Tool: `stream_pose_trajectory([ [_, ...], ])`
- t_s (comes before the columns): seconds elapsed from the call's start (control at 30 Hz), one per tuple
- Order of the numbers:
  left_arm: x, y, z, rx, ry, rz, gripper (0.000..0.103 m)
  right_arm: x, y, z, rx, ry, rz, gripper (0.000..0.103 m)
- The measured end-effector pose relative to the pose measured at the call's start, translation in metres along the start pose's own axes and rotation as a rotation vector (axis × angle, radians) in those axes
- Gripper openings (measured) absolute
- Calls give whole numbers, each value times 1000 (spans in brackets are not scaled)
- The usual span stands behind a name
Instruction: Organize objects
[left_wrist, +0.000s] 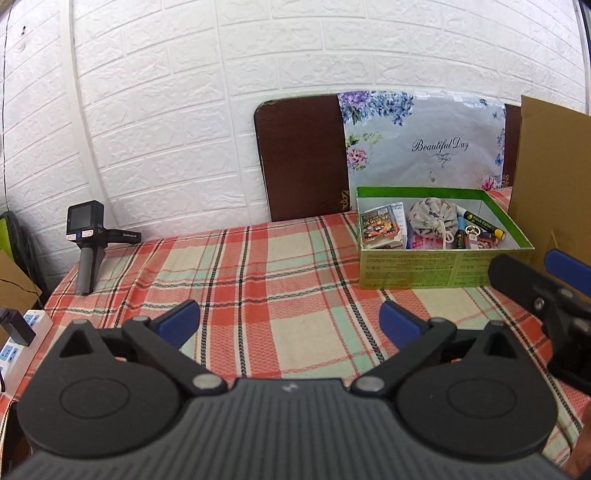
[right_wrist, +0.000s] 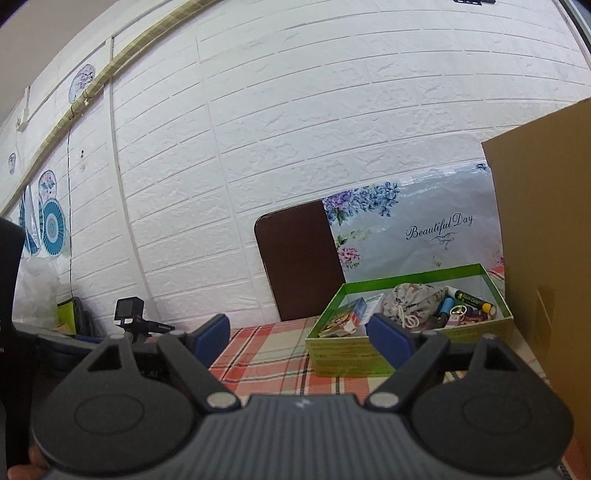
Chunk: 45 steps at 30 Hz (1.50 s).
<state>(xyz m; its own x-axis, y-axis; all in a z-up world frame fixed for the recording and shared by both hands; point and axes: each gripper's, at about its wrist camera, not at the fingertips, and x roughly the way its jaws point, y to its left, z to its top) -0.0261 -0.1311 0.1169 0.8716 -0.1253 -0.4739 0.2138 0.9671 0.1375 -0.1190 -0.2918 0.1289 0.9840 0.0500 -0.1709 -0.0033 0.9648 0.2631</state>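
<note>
A green cardboard box (left_wrist: 417, 271) stands on the plaid tablecloth (left_wrist: 258, 280) at the back right. It holds a floral drawstring pouch (left_wrist: 432, 218), a small printed packet (left_wrist: 380, 225), markers (left_wrist: 484, 223) and other small items. My left gripper (left_wrist: 290, 325) is open and empty above the cloth, left of and nearer than the box. My right gripper (right_wrist: 299, 341) is open and empty, raised in front of the same box (right_wrist: 351, 356); the pouch (right_wrist: 413, 299) lies inside. Part of the right gripper (left_wrist: 554, 295) shows at the left wrist view's right edge.
A black handheld camera on a grip (left_wrist: 86, 236) stands at the table's far left corner. A brown board (left_wrist: 303, 158) and a floral bag (left_wrist: 424, 140) lean on the white brick wall. A tall cardboard box (right_wrist: 546, 258) stands right of the green box. A power strip (left_wrist: 18, 339) lies left.
</note>
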Motion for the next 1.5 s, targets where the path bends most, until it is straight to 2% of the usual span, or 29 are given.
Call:
stream_pose_trajectory([
  [0.1, -9, 4, 0, -8, -25, -2, 103, -5, 3, -1, 6, -10, -4, 85],
  [0.27, -13, 3, -1, 7, -21, 12, 103, -13, 6, -2, 5, -72, -46, 86],
  [0.33, -15, 2, -3, 16, -27, 20, 103, -16, 7, -2, 5, -113, -63, 98],
  [0.37, -16, 1, -3, 19, -30, 21, 103, -18, 8, -2, 7, -134, -67, 100],
  [0.5, -20, 1, -5, 26, -37, 31, 103, -20, 10, -2, -7, -151, -75, 103],
  [0.87, -17, 5, -8, 3, -10, 17, 103, -14, 8, -1, 30, -68, -48, 102],
  [0.97, -15, 6, -9, -7, 5, -2, 103, -13, 9, -3, 21, -48, -45, 98],
  [1.13, -11, 7, -11, -9, 16, -8, 103, -10, 9, -5, 16, -19, -46, 68],
  [1.2, -9, 9, -12, -14, 22, -5, 103, -8, 10, -6, 11, -9, -45, 62],
  [1.5, 3, 13, -14, -24, 47, -4, 103, 0, 10, -11, 3, 14, -49, 59],
])
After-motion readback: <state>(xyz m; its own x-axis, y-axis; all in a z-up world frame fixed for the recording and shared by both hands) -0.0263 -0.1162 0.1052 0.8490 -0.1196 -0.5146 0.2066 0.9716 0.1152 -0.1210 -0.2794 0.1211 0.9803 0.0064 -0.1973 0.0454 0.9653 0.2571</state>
